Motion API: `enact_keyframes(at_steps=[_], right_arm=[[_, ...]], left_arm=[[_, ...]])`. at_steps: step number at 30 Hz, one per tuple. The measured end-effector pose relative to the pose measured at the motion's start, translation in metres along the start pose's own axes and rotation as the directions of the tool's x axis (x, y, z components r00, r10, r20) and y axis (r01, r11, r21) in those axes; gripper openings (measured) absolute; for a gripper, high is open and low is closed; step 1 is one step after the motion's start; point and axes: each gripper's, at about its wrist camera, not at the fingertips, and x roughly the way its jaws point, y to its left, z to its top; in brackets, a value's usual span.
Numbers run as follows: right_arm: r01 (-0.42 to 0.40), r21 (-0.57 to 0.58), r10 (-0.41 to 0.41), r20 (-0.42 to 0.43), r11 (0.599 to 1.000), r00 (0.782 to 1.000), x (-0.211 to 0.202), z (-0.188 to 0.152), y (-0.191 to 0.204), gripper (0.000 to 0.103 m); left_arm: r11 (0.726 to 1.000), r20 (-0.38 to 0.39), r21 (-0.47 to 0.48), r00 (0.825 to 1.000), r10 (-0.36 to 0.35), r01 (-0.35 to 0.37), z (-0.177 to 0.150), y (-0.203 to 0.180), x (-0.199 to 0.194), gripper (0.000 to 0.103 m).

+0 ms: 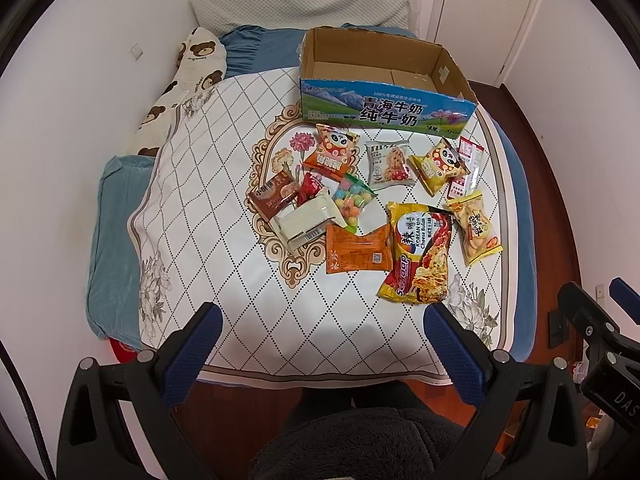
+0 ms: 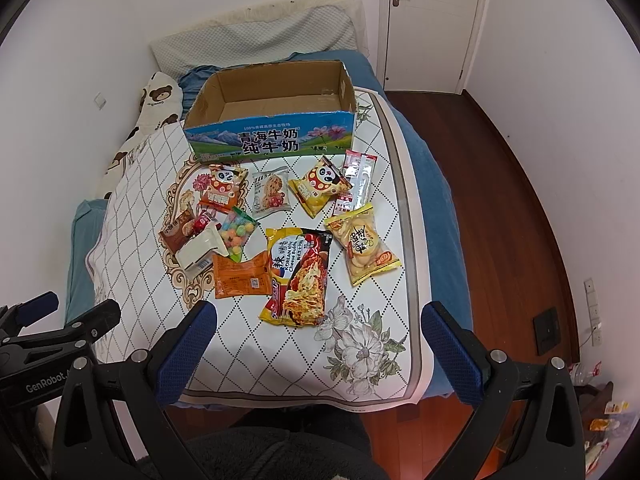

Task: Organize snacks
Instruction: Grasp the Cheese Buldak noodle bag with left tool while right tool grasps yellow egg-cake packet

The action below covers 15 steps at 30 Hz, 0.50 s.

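Note:
An open, empty cardboard milk box (image 1: pixel 384 110) (image 2: pixel 272 142) stands at the far side of the white patterned bedspread (image 1: pixel 224 216). Several snack packets lie in front of it: a large noodle pack (image 1: pixel 420 256) (image 2: pixel 300 276), an orange packet (image 1: pixel 358 250) (image 2: pixel 240 276), a yellow cracker bag (image 1: pixel 476 228) (image 2: pixel 364 246), two panda bags (image 1: pixel 336 152) (image 2: pixel 322 184), a candy bag (image 1: pixel 354 200) and a white carton (image 1: pixel 306 222). My left gripper (image 1: pixel 324 316) and right gripper (image 2: pixel 320 316) are open and empty, held above the bed's near edge.
A bear-print pillow (image 1: pixel 188 80) and a blue blanket (image 1: pixel 116 240) lie on the left of the bed. A wooden floor (image 2: pixel 500 208) and a white door (image 2: pixel 432 20) are to the right. A dark fuzzy garment (image 1: pixel 360 440) is below the grippers.

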Motion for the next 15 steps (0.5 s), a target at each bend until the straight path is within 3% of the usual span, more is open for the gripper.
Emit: enact_keyframes(at_steps=[7, 11, 15], right_arm=[[0.047, 0.008, -0.047, 0.018, 0.999, 0.999, 0.018, 0.006, -0.01, 0.103], [0.09, 0.018, -0.09, 0.024, 0.996, 0.996, 0.045, 0.016, -0.031, 0.103], [0.119, 0.003, -0.119, -0.001, 0.993, 0.993, 0.089, 0.024, -0.054, 0.103]], left_arm=[[0.999, 0.032, 0.01, 0.999, 0.035, -0.035, 0.006, -0.004, 0.017, 0.103], [0.995, 0.037, 0.047, 0.996, 0.083, -0.085, 0.014, -0.03, 0.051, 0.103], [0.992, -0.019, 0.091, 0.996, 0.086, -0.083, 0.024, -0.063, 0.098, 0.103]])
